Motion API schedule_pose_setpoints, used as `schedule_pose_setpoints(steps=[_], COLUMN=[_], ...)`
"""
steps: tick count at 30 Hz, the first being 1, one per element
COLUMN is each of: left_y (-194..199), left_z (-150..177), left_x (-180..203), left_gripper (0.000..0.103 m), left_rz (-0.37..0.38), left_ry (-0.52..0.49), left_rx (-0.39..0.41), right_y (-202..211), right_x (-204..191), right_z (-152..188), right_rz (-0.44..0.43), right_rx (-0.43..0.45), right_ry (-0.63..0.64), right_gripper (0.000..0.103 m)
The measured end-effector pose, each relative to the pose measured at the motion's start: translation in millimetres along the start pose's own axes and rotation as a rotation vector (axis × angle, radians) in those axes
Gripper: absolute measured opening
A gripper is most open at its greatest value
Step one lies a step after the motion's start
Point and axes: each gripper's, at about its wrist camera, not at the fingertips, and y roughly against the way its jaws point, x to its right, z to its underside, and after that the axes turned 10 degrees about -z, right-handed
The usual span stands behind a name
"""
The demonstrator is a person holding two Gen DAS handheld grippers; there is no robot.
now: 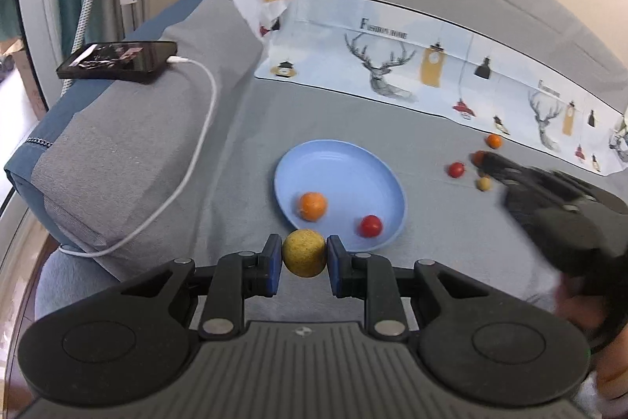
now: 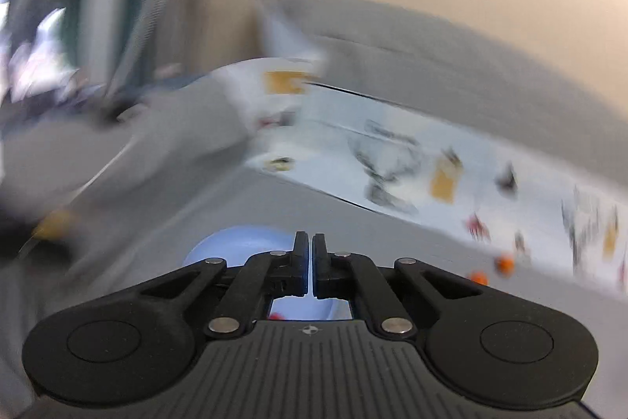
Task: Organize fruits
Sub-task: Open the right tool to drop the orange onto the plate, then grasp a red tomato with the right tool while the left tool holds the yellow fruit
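Observation:
My left gripper (image 1: 304, 258) is shut on a yellow round fruit (image 1: 304, 253), held just above the near rim of the blue plate (image 1: 333, 163). An orange fruit (image 1: 312, 205) and a red fruit (image 1: 370, 225) lie in the plate. My right gripper (image 2: 310, 262) is shut with nothing between its pads; its view is blurred, with the blue plate (image 2: 235, 246) under the fingers. From the left wrist view the right gripper (image 1: 486, 160) reaches in from the right, beside loose fruits: a red one (image 1: 455, 169), a small yellow one (image 1: 483, 183) and an orange one (image 1: 493, 141).
A grey cloth (image 1: 235, 128) covers the surface. A printed mat with deer (image 1: 392, 65) runs along the back. A phone (image 1: 117, 59) with a white charging cable (image 1: 204, 128) rests on a grey cushion at the left. Two small orange fruits (image 2: 504, 263) show in the right wrist view.

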Motion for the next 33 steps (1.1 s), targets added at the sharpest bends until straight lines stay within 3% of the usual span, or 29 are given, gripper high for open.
schedule_pose_setpoints(steps=[5,8,10,11,12,16,19,24,31,32,33], left_y=[-40.3,-59.2,-67.5,-70.9,-74.1,-86.6,-95.1,-111.4,-135.1,-138.0,-140.2], left_z=[-22.3,-41.4,-52.4,-57.2,-61.3,-73.9,-79.7,-87.7,-96.7,-97.6,-98.0], left_x=[3.9,10.5,14.9,18.0,20.5,31.5,38.0,44.5,50.1,51.0,51.3], left_gripper=[0.027,0.027,0.027,0.027,0.027,0.027,0.027,0.027,0.027,0.027,0.027], left_rz=[-0.016,-0.028,-0.028,-0.031,-0.034,-0.041,-0.047,-0.050,-0.057,-0.057,-0.055], left_ry=[0.008,0.012,0.013,0.011,0.009,0.006,-0.002,-0.009,-0.015,-0.014,-0.014], left_rx=[-0.073,-0.086,-0.089,-0.089,-0.091,-0.104,-0.114,-0.140,-0.169,-0.172,-0.174], right_y=[-4.3,-11.0,-19.2,-24.4,-33.1,-71.0,-103.4,-155.7,-220.7,-224.6,-227.1], right_x=[40.2,55.9,68.8,76.6,87.1,129.2,160.4,188.7,217.0,217.3,216.6], right_z=[21.7,36.0,42.8,46.4,49.6,60.7,67.6,73.5,82.2,81.2,79.9], right_rz=[0.037,0.048,0.062,0.081,0.107,0.190,0.197,0.187,0.238,0.251,0.257], right_rx=[-0.073,-0.105,-0.118,-0.128,-0.131,-0.168,-0.193,-0.217,-0.258,-0.245,-0.239], right_ry=[-0.049,-0.101,-0.117,-0.122,-0.128,-0.183,-0.264,-0.312,-0.365,-0.347,-0.322], right_gripper=[0.003,0.012,0.032,0.055,0.062,0.062,0.062,0.063,0.063,0.061,0.037])
